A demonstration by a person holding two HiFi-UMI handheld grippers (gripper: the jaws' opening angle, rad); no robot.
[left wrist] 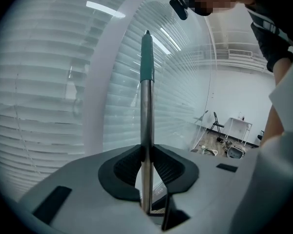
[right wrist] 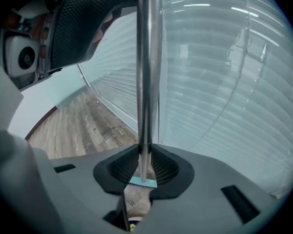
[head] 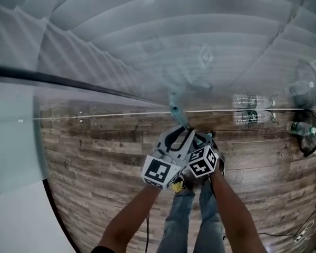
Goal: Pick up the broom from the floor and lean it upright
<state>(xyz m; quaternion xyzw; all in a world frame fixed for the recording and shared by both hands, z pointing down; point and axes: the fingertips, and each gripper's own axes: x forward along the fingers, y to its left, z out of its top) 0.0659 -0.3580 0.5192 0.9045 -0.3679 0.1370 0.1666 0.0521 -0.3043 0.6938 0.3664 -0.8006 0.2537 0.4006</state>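
**Entry:** long broom (left wrist: 146,106) with a silver metal handle and a teal plastic grip cap

**Position:** handle raised off the brown wood-plank floor (head: 95,157), standing steeply in front of the glass wall with white slatted blinds (head: 147,30). The teal cap is tipped toward that wall. The broom head is hidden below the grippers, so it cannot be told whether the bristles touch the floor.

**Left gripper (left wrist: 146,152):** grey body, black ribbed pads clenched on the bare metal of the handle, just below the teal cap.

**Right gripper (right wrist: 145,162):** same make, pads clamped on the handle lower down. The left gripper shows above it on the same pole.

**Also present:** clear plastic water bottles (head: 250,117) lying at the foot of the wall, off to the right.

**Step in hand (judged):** bringing the handle to the wall to set it leaning. The pick-up looks done, the lean not yet.

**Handling notes (judged):**
- Keep both grips firm, since the smooth pole could slip or spin
- Plant the head a little out from the wall's foot
- Ease the cap onto the glass without knocking it
- Free the lower gripper first and the upper one last
- Watch for sideways sliding on the glass
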